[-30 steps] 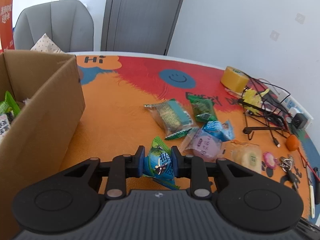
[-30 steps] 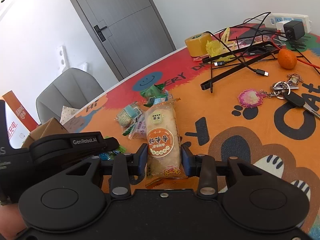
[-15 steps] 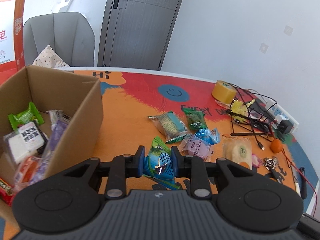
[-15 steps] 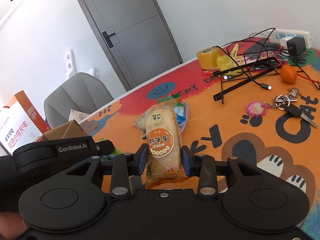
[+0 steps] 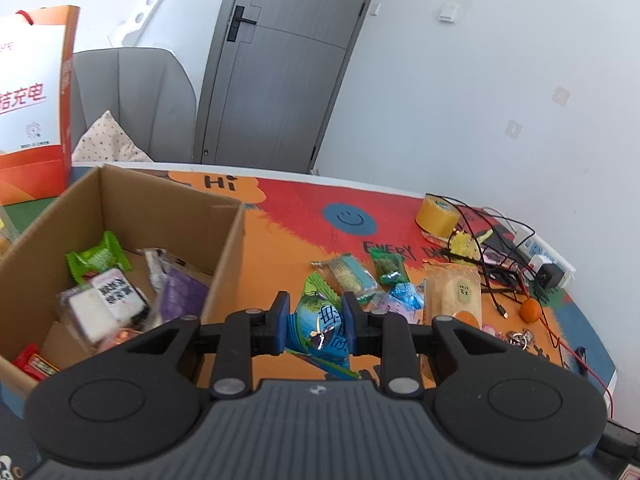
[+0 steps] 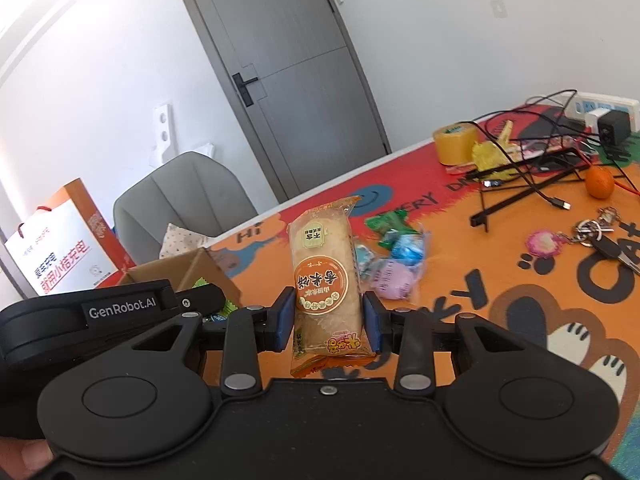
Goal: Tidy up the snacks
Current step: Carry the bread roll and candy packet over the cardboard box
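My left gripper (image 5: 315, 322) is shut on a blue and green snack packet (image 5: 320, 324), held above the table just right of the open cardboard box (image 5: 168, 204), which holds several snacks. My right gripper (image 6: 328, 320) is shut on a long beige rice-cake packet (image 6: 324, 276), lifted above the table; it also shows in the left wrist view (image 5: 454, 294). Several loose snacks (image 6: 394, 268) lie on the mat, and they show in the left wrist view (image 5: 354, 276) too. The left gripper's body (image 6: 100, 320) shows at the left of the right wrist view.
A colourful mat (image 5: 304, 208) covers the table. At the right are a yellow tape roll (image 5: 437, 216), tangled cables (image 6: 532, 168), a power strip (image 5: 548, 256), a small orange (image 6: 599, 182) and keys (image 6: 600, 236). A grey chair (image 5: 132, 100) and an orange-white bag (image 5: 34, 104) stand behind the box.
Both grippers have risen with their packets. The left gripper's view now looks down into the box. The rice-cake packet now hangs above the loose snacks.
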Action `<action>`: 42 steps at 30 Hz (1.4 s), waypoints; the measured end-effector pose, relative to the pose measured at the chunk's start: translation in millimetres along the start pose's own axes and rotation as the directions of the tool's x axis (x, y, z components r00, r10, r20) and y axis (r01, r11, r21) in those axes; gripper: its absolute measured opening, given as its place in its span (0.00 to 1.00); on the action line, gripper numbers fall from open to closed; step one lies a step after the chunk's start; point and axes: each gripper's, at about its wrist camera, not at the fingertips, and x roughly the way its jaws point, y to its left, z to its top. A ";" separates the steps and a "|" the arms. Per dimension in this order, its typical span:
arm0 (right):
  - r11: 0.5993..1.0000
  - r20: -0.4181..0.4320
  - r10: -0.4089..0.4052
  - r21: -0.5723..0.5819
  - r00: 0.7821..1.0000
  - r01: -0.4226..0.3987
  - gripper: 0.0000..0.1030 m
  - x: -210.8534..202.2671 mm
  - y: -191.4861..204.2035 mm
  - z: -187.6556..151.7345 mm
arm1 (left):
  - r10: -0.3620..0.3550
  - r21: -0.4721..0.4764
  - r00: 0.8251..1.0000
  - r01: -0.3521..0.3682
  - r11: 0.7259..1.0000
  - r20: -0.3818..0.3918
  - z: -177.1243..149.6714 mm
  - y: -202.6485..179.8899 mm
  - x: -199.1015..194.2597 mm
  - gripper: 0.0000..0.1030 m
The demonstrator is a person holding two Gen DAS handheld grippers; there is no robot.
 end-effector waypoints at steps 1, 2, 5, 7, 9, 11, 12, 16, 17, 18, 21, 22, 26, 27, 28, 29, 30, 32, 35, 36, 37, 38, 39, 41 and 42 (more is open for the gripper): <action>1.000 0.001 0.004 -0.003 1.000 -0.004 0.35 0.1 3.1 0.2 | 0.000 -0.003 1.000 0.000 1.000 0.004 1.1 2.8 -2.6 0.25; 1.000 0.002 0.010 -0.006 1.000 -0.010 0.35 0.4 6.2 0.0 | 0.000 -0.006 1.000 0.000 1.000 0.007 2.1 5.8 -5.0 0.25; 1.000 -0.001 0.024 -0.009 1.000 -0.024 0.35 2.6 15.3 -0.4 | 0.001 -0.016 1.000 -0.001 1.000 0.019 5.2 14.9 -12.4 0.25; 0.999 -0.003 0.031 -0.014 1.000 -0.031 0.35 4.0 21.4 -0.6 | 0.003 -0.021 1.000 -0.003 1.000 0.027 7.4 20.7 -17.0 0.25; 0.999 -0.002 0.036 -0.021 0.999 -0.036 0.35 4.0 28.4 -0.7 | 0.006 -0.027 0.999 -0.005 1.000 0.032 9.2 26.7 -20.9 0.25; 0.999 -0.002 0.045 -0.027 0.999 -0.045 0.35 4.9 35.5 -0.7 | 0.011 -0.033 0.999 -0.010 0.999 0.037 10.6 33.5 -24.6 0.25; 0.998 -0.002 0.050 -0.032 0.999 -0.050 0.35 5.4 39.5 -0.8 | 0.014 -0.037 0.999 -0.012 0.999 0.039 11.3 37.3 -26.0 0.25; 0.996 -0.006 0.068 -0.050 0.998 -0.068 0.35 9.3 54.6 -1.5 | 0.025 -0.058 0.999 -0.022 0.998 0.045 14.7 55.2 -33.0 0.25; 0.996 -0.007 0.072 -0.055 0.997 -0.073 0.35 10.3 58.5 -1.7 | 0.029 -0.062 0.999 -0.026 0.998 0.046 15.4 59.1 -34.3 0.25; 0.995 -0.009 0.077 -0.059 0.997 -0.077 0.35 11.4 62.2 -1.9 | 0.032 -0.066 0.998 -0.029 0.997 0.047 16.0 62.8 -35.6 0.25; 0.993 -0.012 0.090 -0.070 0.996 -0.091 0.35 14.1 72.7 -2.5 | 0.047 -0.077 0.998 -0.043 0.996 0.050 17.9 74.5 -39.6 0.25; 0.993 -0.013 0.095 -0.074 0.995 -0.096 0.35 15.0 75.7 -2.5 | 0.052 -0.081 0.997 -0.048 0.996 0.050 18.5 78.3 -40.8 0.25; 0.990 -0.021 0.110 -0.088 0.994 -0.112 0.35 20.1 88.5 -3.2 | 0.070 -0.096 0.996 -0.065 0.993 0.051 19.9 92.3 -44.6 0.25; 0.989 -0.024 0.114 -0.092 0.993 -0.116 0.35 21.5 91.7 -3.8 | 0.074 -0.101 0.996 -0.068 0.993 0.050 20.0 96.0 -45.3 0.25; 0.988 -0.027 0.117 -0.097 0.993 -0.119 0.35 22.8 95.4 -4.5 | 0.077 -0.106 0.996 -0.072 0.992 0.049 19.9 100.1 -46.1 0.25; 0.987 -0.031 0.121 -0.102 0.992 -0.123 0.35 24.2 98.8 -5.0 | 0.082 -0.110 0.996 -0.076 0.991 0.047 19.9 103.8 -46.6 0.25; 0.986 -0.035 0.124 -0.107 0.992 -0.127 0.35 25.9 102.2 -5.4 | 0.086 -0.116 0.995 -0.080 0.990 0.044 20.1 107.9 -46.5 0.25; 0.984 -0.041 0.132 -0.116 0.990 -0.136 0.35 28.7 109.4 -6.4 | 0.095 -0.125 0.995 -0.089 0.988 0.040 20.0 115.0 -47.0 0.25; 0.981 -0.050 0.143 -0.127 0.988 -0.148 0.35 32.8 120.1 -8.1 | 0.109 -0.134 0.994 -0.105 0.985 0.021 20.4 124.9 -45.2 0.26; 0.980 -0.053 0.146 -0.130 0.988 -0.152 0.35 34.2 123.3 -8.7 | 0.115 -0.139 0.993 -0.112 0.984 0.015 20.6 128.5 -44.8 0.26; 0.979 -0.056 0.149 -0.133 0.987 -0.155 0.35 35.6 126.3 -9.4 | 0.126 -0.146 0.992 -0.122 0.982 0.015 20.6 131.9 -45.3 0.26; 0.978 -0.060 0.151 -0.135 0.987 -0.158 0.35 37.1 129.0 -10.0 | 0.135 -0.151 0.991 -0.131 0.980 0.017 20.8 135.2 -46.2 0.28; 0.977 -0.064 0.153 -0.136 0.986 -0.161 0.35 38.8 131.4 -10.5 | 0.141 -0.156 0.990 -0.137 0.978 0.020 21.0 138.3 -47.5 0.29; 0.976 -0.072 0.160 -0.138 0.984 -0.169 0.35 41.6 136.2 -11.7 | 0.142 -0.165 0.990 -0.137 0.977 0.022 22.3 144.1 -50.3 0.29; 0.975 -0.076 0.162 -0.138 0.984 -0.172 0.35 43.1 138.6 -12.4 | 0.142 -0.170 0.990 -0.137 0.976 0.022 23.1 146.6 -51.5 0.29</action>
